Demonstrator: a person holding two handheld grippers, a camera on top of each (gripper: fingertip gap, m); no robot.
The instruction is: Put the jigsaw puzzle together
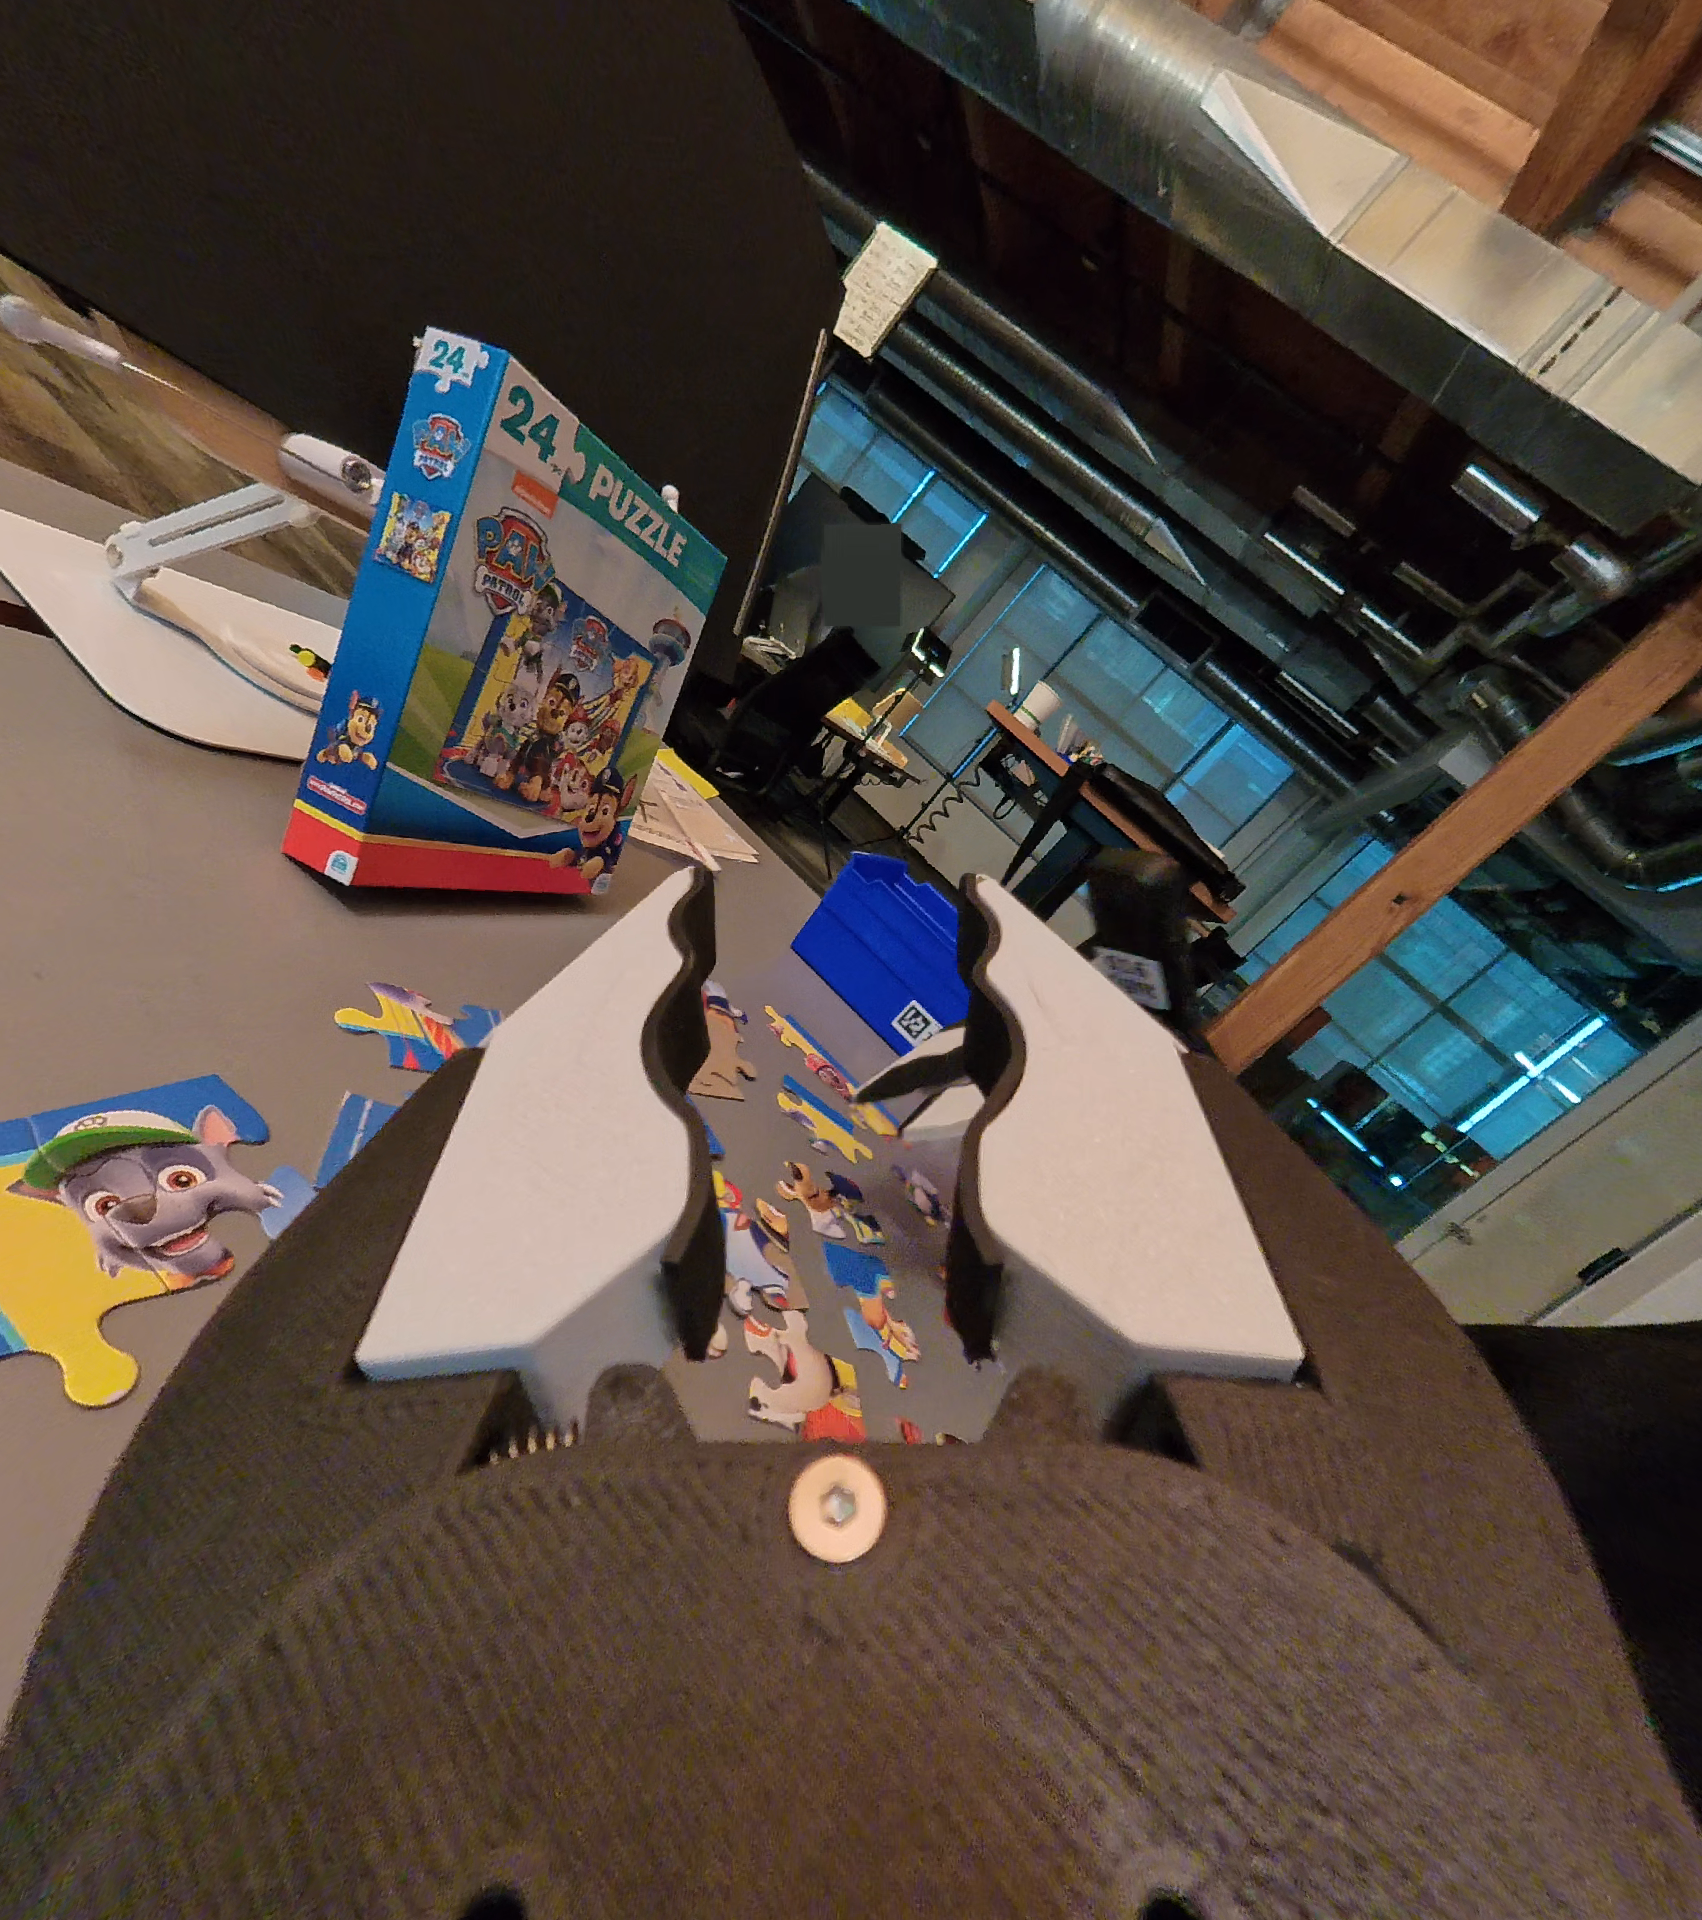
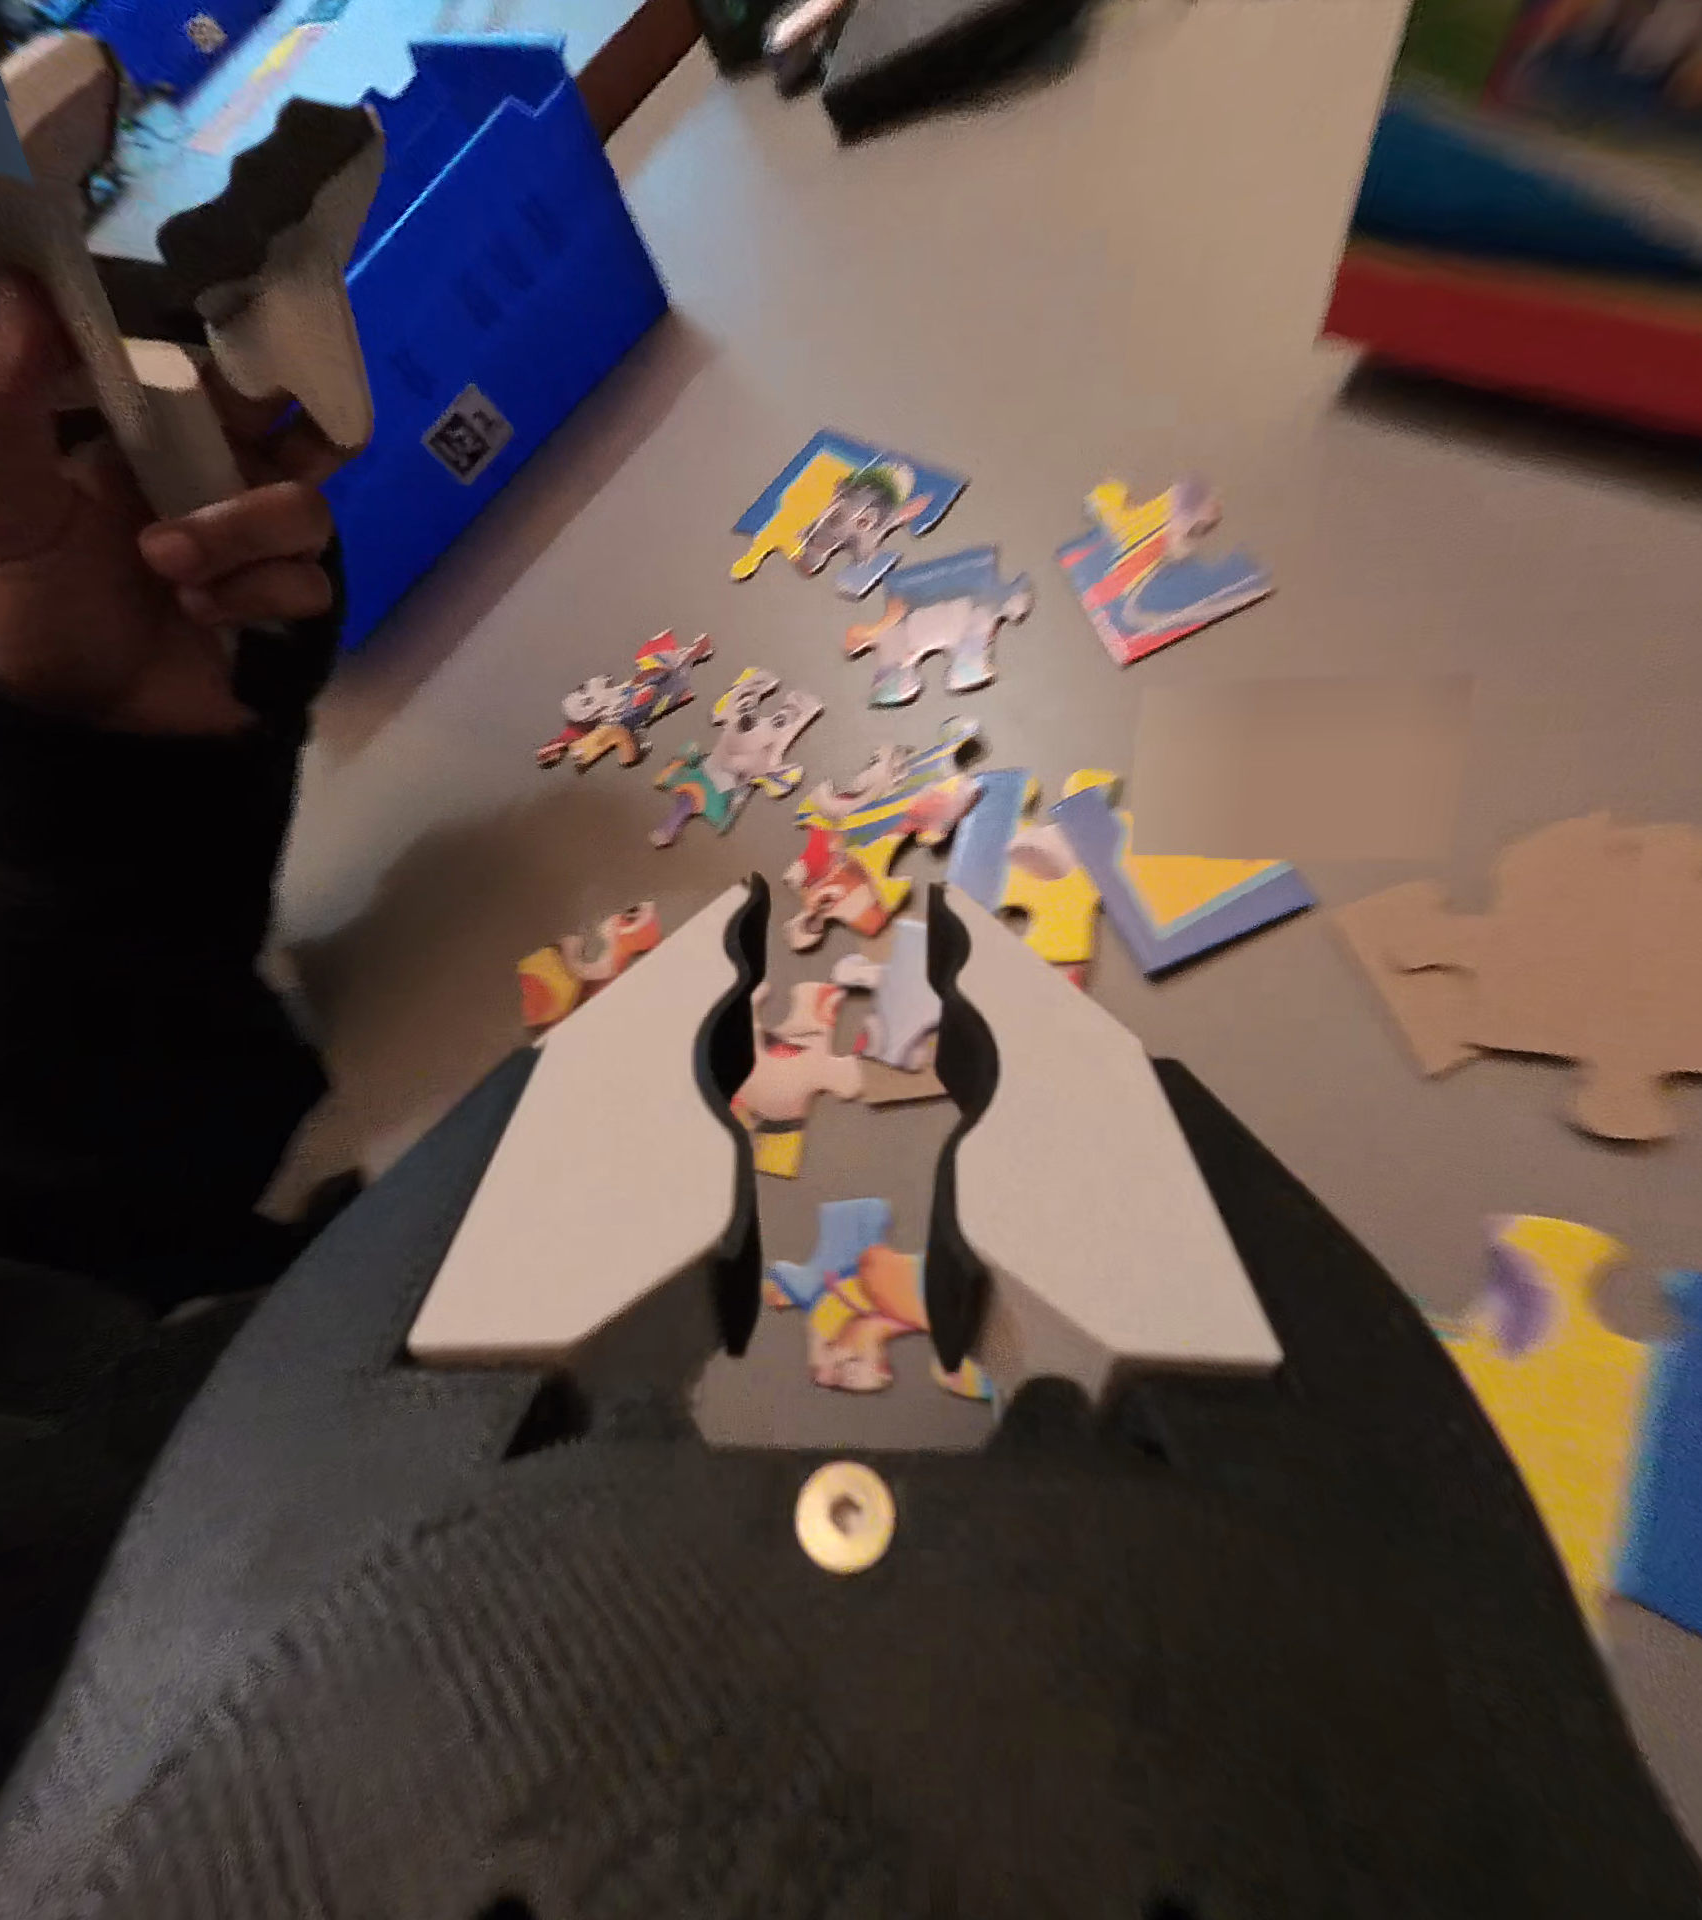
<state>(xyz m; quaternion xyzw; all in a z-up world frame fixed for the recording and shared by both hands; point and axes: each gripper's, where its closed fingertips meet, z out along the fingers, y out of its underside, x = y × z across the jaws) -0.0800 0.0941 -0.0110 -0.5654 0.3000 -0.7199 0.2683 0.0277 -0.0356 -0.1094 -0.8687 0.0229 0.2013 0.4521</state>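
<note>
Tongs (image 1: 836, 904) (image 2: 847, 904) in both your hands gape empty above loose puzzle pieces (image 2: 774, 748); blue bin (image 1: 878, 945) near the surface (image 1: 99, 883) edge, contents hidden.

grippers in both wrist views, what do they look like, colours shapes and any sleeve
Both the left gripper and the right gripper look alike: a black ribbed printed body, one silver screw at its centre, and two light grey wedge-shaped jaws lined with wavy black pads. No cables or markings show. In the right wrist view, the person's hand wears a dark sleeve.
</note>
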